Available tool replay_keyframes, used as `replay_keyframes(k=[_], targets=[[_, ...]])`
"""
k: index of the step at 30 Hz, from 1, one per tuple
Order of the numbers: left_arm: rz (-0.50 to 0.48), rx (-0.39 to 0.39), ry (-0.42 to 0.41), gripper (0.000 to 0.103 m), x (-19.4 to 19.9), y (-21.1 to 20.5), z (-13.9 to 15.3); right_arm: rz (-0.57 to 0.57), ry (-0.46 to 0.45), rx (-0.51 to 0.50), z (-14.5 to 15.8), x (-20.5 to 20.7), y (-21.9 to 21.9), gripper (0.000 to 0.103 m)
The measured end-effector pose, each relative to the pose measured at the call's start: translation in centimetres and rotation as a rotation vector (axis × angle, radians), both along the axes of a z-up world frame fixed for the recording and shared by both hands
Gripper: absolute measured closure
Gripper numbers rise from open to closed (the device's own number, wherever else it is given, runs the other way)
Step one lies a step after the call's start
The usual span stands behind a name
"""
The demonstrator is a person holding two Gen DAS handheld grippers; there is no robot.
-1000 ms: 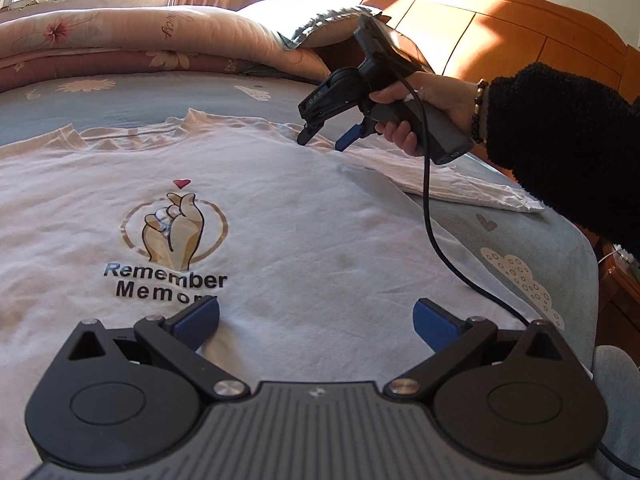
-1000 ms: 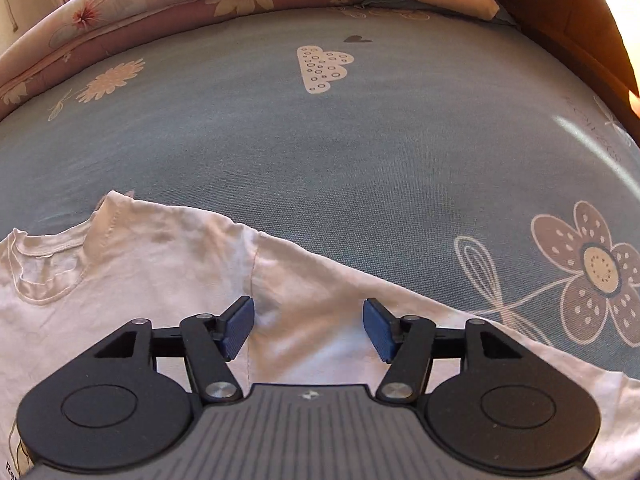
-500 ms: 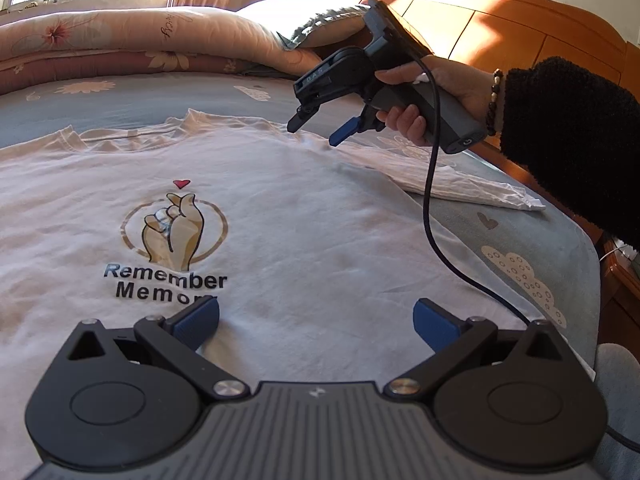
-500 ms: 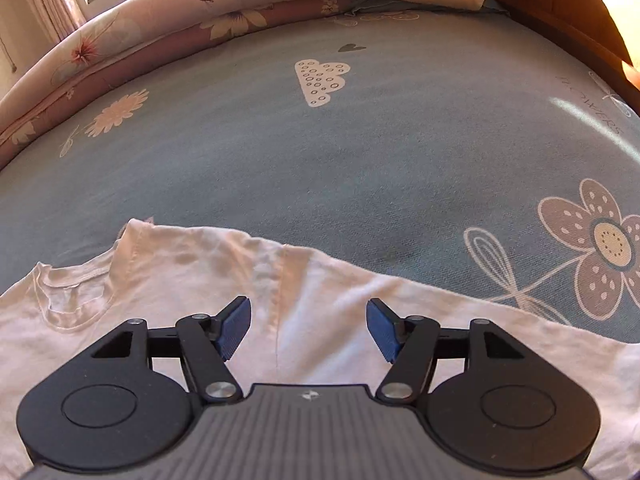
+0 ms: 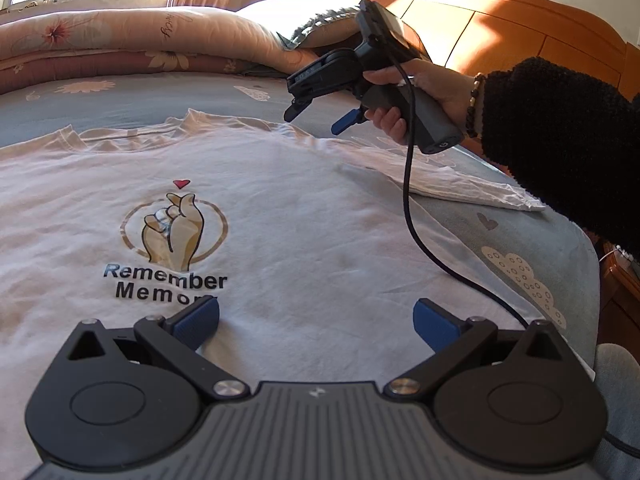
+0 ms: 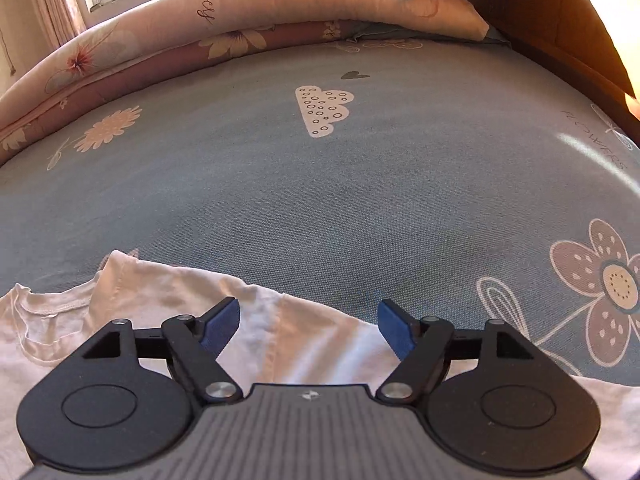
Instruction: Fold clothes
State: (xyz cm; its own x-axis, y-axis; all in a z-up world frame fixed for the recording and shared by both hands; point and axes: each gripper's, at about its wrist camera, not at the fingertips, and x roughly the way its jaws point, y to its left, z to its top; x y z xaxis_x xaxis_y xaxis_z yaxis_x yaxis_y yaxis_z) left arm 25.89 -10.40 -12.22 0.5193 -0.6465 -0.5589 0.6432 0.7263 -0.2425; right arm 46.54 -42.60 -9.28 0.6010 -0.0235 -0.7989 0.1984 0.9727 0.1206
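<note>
A white T-shirt (image 5: 280, 216) lies spread flat, print side up, on a bed with a blue-grey sheet (image 6: 320, 184). The print shows a finger-heart hand above the words "Remember Memory". The collar (image 6: 36, 312) points toward the rolled floral quilt (image 5: 132, 36) at the far side, and one short sleeve (image 5: 452, 184) stretches out toward the wooden headboard (image 5: 520, 20).

The left gripper (image 5: 316, 320) hovers low over the shirt's lower front, jaws wide apart and holding nothing. The right gripper (image 6: 308, 324), held in a hand (image 5: 416, 96) with a black fuzzy cuff, hangs in the air above the shoulder seam (image 6: 276, 332), also wide open and empty. Its cable (image 5: 412, 208) trails across the shirt.

The cloth looks thin, soft and light; it should drape and wrinkle readily, so pinching at a seam, the shoulder or the sleeve hem probably gives the surest hold. Whether the far sleeve lies flat cannot be told, as it falls outside both views.

Open sheet lies beyond the collar and past the sleeve; the bed's edge falls away near the sleeve tip.
</note>
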Motion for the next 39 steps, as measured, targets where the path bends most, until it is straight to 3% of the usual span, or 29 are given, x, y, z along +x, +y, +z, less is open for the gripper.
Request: replay_keyframes(k=[12, 16, 21, 24, 27, 31, 37, 39], targets=[[0.001, 0.006, -0.003, 0.001, 0.0, -0.1, 0.0, -0.063, 0.040, 0.078, 2.0, -8.9, -6.0, 0.022], [0.001, 0.007, -0.004, 0.001, 0.0, -0.1, 0.0, -0.109, 0.058, 0.153, 0.1, -8.4, -8.6, 0.021], [0.001, 0.009, -0.005, 0.001, -0.1, -0.1, 0.0, -0.142, -0.015, 0.097, -1.1, -6.8, -9.5, 0.012], [0.001, 0.005, -0.004, 0.001, -0.1, 0.0, 0.0, -0.157, -0.045, 0.061, -0.8, -6.3, -9.8, 0.013], [0.001, 0.001, -0.002, 0.001, 0.0, 0.0, 0.0, -0.175, -0.078, 0.083, 1.0, -8.5, -10.3, 0.013], [0.001, 0.004, -0.004, 0.001, -0.1, -0.1, 0.0, -0.159, -0.035, 0.055, 2.2, -12.2, -10.8, 0.013], [0.002, 0.007, -0.005, 0.001, 0.0, -0.1, 0.0, -0.229, 0.019, 0.150, -0.3, -13.8, -13.9, 0.013], [0.002, 0.008, -0.005, 0.001, 0.0, -0.2, 0.0, -0.235, -0.034, 0.111, -0.9, -13.7, -14.9, 0.013]])
